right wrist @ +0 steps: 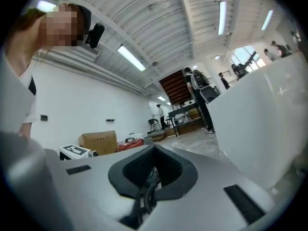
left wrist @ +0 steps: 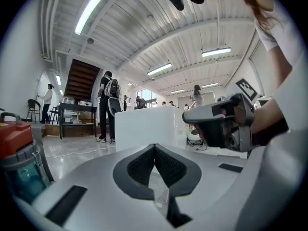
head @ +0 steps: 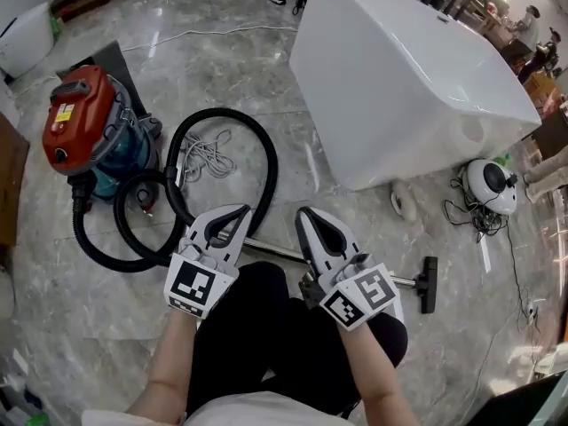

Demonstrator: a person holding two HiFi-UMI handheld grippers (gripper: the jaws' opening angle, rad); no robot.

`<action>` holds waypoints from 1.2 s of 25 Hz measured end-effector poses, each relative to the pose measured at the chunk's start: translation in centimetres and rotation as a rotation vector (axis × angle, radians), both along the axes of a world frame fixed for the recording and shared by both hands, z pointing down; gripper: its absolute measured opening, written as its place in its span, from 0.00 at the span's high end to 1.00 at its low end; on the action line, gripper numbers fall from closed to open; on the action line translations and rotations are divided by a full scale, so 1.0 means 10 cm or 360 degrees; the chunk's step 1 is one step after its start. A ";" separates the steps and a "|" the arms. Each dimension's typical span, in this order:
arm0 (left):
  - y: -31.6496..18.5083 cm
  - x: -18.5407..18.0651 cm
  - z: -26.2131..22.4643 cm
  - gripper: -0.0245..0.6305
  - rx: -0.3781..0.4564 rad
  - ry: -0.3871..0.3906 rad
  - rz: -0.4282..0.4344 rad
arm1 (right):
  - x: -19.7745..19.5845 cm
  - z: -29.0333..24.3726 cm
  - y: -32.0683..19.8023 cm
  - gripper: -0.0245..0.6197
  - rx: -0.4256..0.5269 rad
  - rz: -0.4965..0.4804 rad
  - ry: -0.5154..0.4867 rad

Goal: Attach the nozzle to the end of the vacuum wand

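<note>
A thin metal vacuum wand [head: 275, 252] lies on the marble floor, partly hidden behind my grippers. A black nozzle [head: 429, 284] sits at its right end; whether the two are joined I cannot tell. The black hose [head: 226, 118] loops back to a red canister vacuum [head: 80, 122]. My left gripper [head: 241, 211] and right gripper [head: 306, 213] hang side by side above the wand, both shut with nothing between the jaws. The left gripper view shows its closed jaws [left wrist: 154, 147], and the right gripper view shows the same [right wrist: 154, 148].
A large white block [head: 399, 78] stands at the back right. A small round white appliance [head: 488, 185] with cables lies beside it. A coil of white cord [head: 209, 153] rests inside the hose loop. A cardboard box [right wrist: 98, 141] stands by the wall. People stand far off.
</note>
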State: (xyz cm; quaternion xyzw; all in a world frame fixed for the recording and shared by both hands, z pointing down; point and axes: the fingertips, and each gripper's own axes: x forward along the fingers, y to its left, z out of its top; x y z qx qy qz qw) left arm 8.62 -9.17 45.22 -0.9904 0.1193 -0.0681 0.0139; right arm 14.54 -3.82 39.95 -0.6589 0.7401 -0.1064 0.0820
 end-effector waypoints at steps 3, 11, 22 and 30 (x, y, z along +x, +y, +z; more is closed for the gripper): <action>0.10 -0.04 -0.04 0.95 -0.0016 0.0046 -0.0043 | -0.16 0.04 0.01 0.94 -0.0019 0.0007 0.0059; 0.08 -0.15 -0.04 0.95 -0.0028 0.0055 -0.0106 | -0.12 -0.33 -0.06 0.94 0.0139 0.0106 0.0198; 0.11 -0.23 0.06 0.95 -0.0058 0.0056 -0.0124 | -0.06 -0.43 -0.07 0.94 0.0169 0.0164 0.0156; 0.08 -0.31 0.05 0.95 -0.0079 0.0056 -0.0135 | -0.01 -0.44 -0.08 0.94 0.0155 0.0209 0.0169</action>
